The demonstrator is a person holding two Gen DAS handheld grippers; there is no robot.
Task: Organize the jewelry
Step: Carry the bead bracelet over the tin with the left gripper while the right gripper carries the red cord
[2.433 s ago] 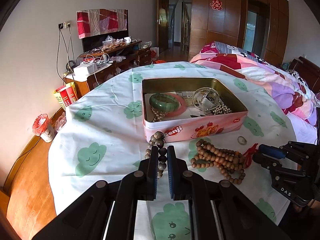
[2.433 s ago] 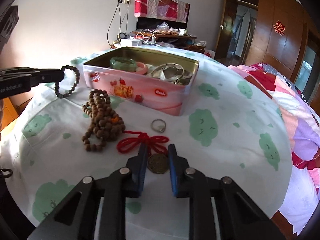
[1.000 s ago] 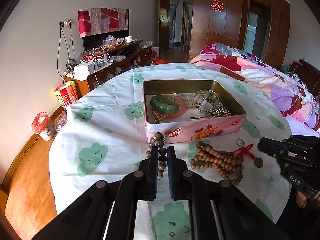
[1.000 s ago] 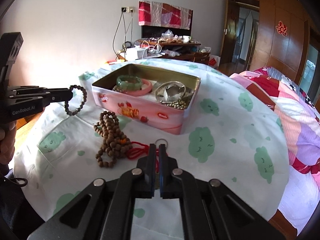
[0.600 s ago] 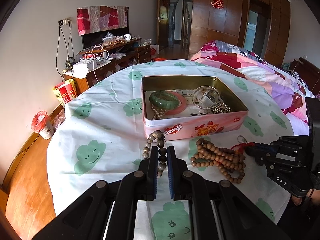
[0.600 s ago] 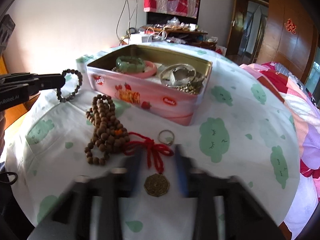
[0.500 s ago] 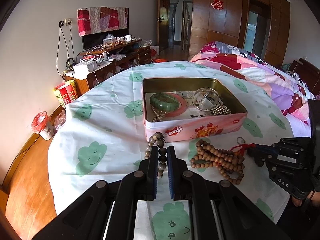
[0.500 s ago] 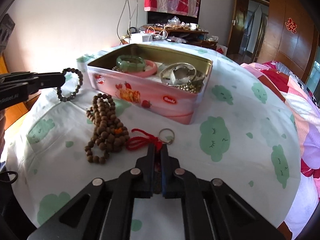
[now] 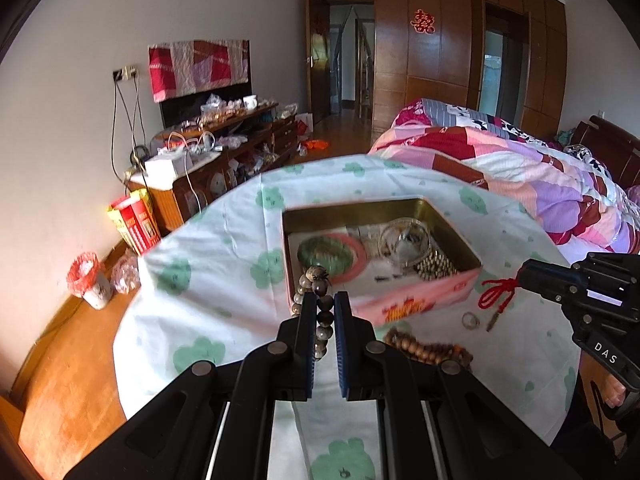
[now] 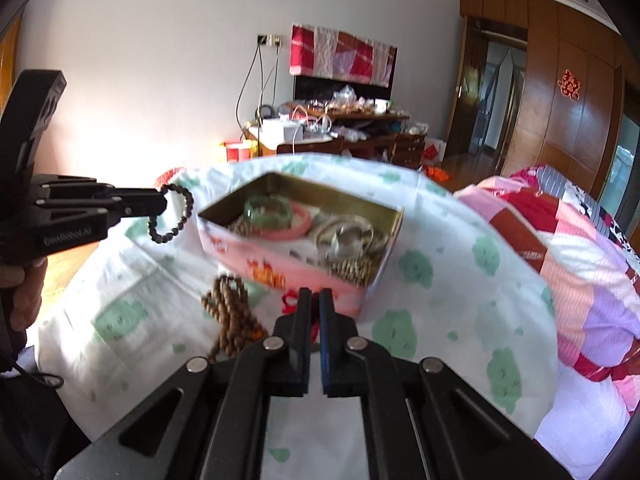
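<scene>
A: Where's the dark bead bracelet [image 9: 316, 300]?

B: Pinched in the closed left gripper [image 9: 323, 312], hanging in the air just in front of the pink tin [image 9: 420, 300].

A: And the right gripper [image 10: 314, 300]?

B: Clamped on the red cord [image 9: 496, 290]; its coin [image 9: 493, 321] and ring [image 9: 471, 320] dangle beside the tin, though blur makes the ring uncertain. The brown bead string [image 9: 428, 350] lies on the desk [image 9: 224, 248].

A: What changed?

B: Half a second ago the cord lay on the desk; now both grippers are higher.
</scene>
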